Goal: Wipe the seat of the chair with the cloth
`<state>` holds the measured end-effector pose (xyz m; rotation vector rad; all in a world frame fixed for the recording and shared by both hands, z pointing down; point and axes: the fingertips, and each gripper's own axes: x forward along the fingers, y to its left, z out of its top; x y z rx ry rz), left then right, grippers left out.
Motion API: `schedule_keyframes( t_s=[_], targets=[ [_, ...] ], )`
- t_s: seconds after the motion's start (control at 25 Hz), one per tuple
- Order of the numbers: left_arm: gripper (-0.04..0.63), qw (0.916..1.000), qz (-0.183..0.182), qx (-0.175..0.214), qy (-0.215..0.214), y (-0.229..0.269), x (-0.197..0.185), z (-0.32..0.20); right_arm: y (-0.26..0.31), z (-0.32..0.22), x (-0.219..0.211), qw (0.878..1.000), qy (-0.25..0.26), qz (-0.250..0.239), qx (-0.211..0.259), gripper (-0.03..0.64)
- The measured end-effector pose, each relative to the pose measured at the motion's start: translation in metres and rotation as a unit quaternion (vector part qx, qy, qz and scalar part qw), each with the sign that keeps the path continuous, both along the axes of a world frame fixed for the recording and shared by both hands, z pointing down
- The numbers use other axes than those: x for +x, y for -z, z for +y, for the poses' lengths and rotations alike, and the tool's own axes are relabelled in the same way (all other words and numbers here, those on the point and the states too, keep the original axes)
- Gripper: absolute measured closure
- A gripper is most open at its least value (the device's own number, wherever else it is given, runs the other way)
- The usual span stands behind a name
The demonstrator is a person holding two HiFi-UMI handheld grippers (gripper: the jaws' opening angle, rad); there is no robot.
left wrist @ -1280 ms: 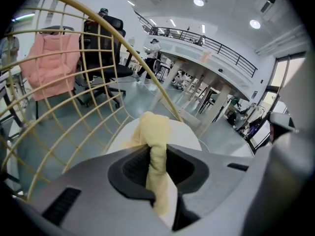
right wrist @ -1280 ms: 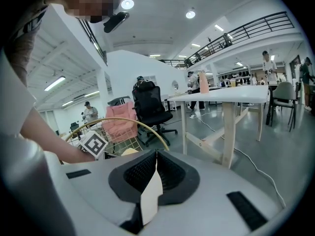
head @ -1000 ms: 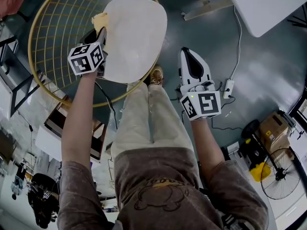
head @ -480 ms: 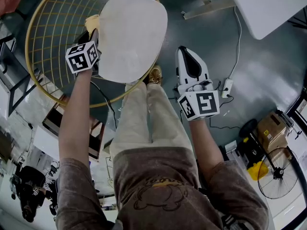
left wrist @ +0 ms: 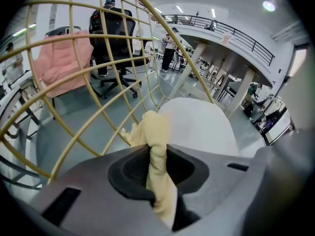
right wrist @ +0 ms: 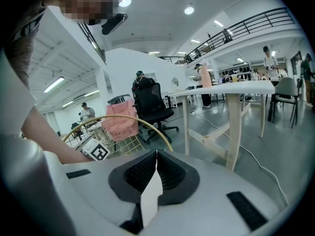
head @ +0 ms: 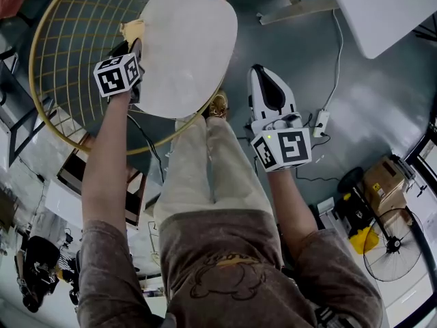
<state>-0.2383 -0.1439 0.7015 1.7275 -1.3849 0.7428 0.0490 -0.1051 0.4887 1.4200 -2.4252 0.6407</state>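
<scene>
Over the grey floor (head: 369, 101), the right hand-held gripper (head: 268, 80) is hovering, jaws pressed together on nothing; the left hand-held gripper (head: 136, 44) is pinching the yellow cloth (head: 132, 27) at the white seat (head: 191, 46) edge; the chair's gold wire back (head: 68, 60) is curving beyond.

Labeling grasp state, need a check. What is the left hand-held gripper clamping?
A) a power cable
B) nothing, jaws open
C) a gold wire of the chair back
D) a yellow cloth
D: in the left gripper view the yellow cloth runs down between the closed jaws of the left hand-held gripper, with its bunched end sticking out beside the white seat.
</scene>
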Motion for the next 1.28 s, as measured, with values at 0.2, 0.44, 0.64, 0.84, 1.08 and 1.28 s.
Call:
schedule_keyframes(
  t_s=[0.2, 0.44, 0.64, 0.84, 1.08, 1.28],
  targets=[
    [0.517, 0.9994, 0.021, -0.012, 0.023, -0.005, 0.005, 0.002, -0.004, -0.001, -0.002, 1.0, 0.0, -0.002, -0.003, 0.589],
    [0.517, 0.9987, 0.035, -0.02, 0.031, -0.014, 0.024, 0.006, -0.013, 0.001, 0.005, 1.0, 0.001, -0.005, -0.008, 0.589],
    [0.517, 0.9985, 0.043, -0.019, 0.029, -0.02, 0.043, 0.011, -0.02, 0.002, 0.015, 1.0, -0.001, -0.005, -0.008, 0.589],
    [0.517, 0.9979, 0.055, -0.015, 0.031, -0.006, 0.057, 0.014, -0.009, 0.003, 0.014, 1.0, -0.002, -0.006, -0.006, 0.589],
    [0.517, 0.9969, 0.075, -0.017, 0.011, -0.001, 0.089, 0.022, -0.008, 0.007, 0.016, 1.0, -0.004, -0.006, -0.008, 0.589],
    [0.517, 0.9941, 0.105, -0.026, 0.01, 0.0, 0.121, 0.033, -0.007, 0.011, 0.024, 1.0, -0.007, -0.005, -0.007, 0.589]
  ],
)
